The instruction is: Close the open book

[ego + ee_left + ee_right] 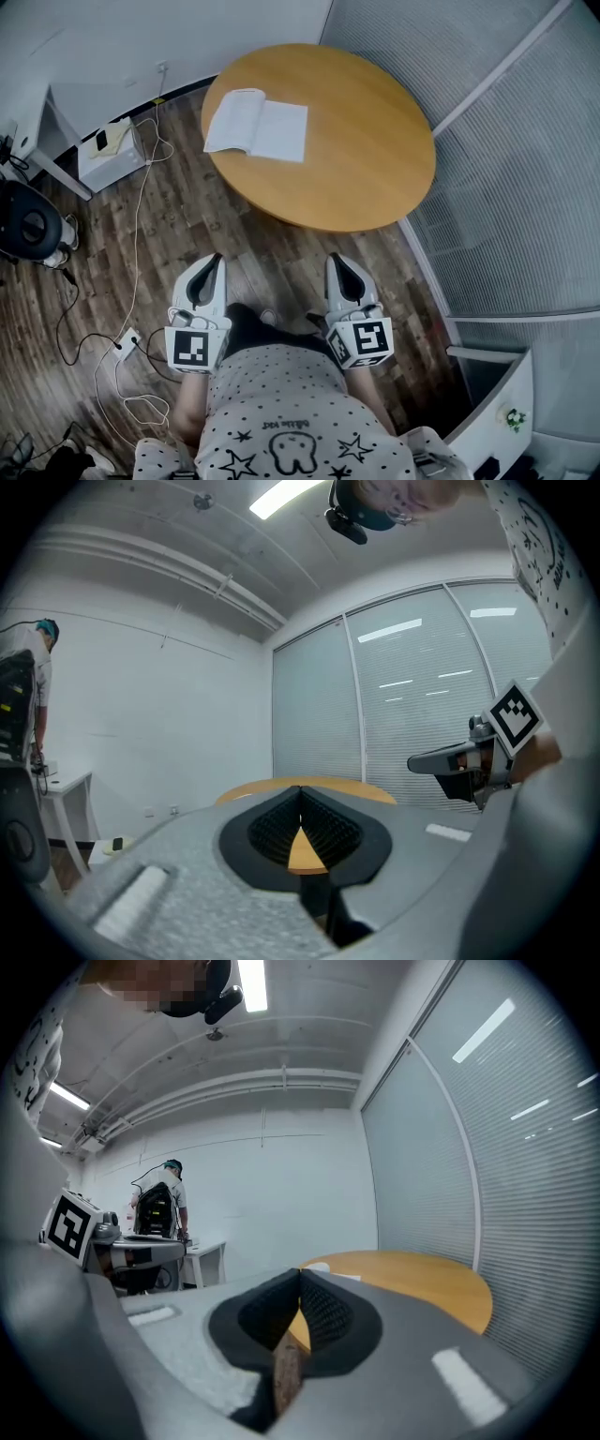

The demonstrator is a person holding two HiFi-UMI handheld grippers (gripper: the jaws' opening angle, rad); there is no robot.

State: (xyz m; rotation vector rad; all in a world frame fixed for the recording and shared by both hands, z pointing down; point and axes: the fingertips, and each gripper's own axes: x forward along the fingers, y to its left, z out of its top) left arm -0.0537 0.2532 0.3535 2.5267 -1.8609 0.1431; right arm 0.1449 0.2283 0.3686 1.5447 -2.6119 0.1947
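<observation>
An open book [256, 125] lies flat, white pages up, on the far left part of a round wooden table [366, 159]. Both grippers are held low near my body over the wood floor, well short of the table. My left gripper [212, 259] points toward the table, its jaws shut and empty. My right gripper [335, 259] runs parallel to it, also shut with nothing in it. In the left gripper view the pads [300, 789] meet in front of the table rim [267, 789]. In the right gripper view the closed tips [300, 1271] partly cover the book [330, 1270].
A white low cabinet [111, 155] stands on the floor left of the table. Cables [141, 225] and a power strip [127, 342] trail across the floor. Glass walls with blinds [525, 187] close the right side. A person [169, 1206] stands at a far desk.
</observation>
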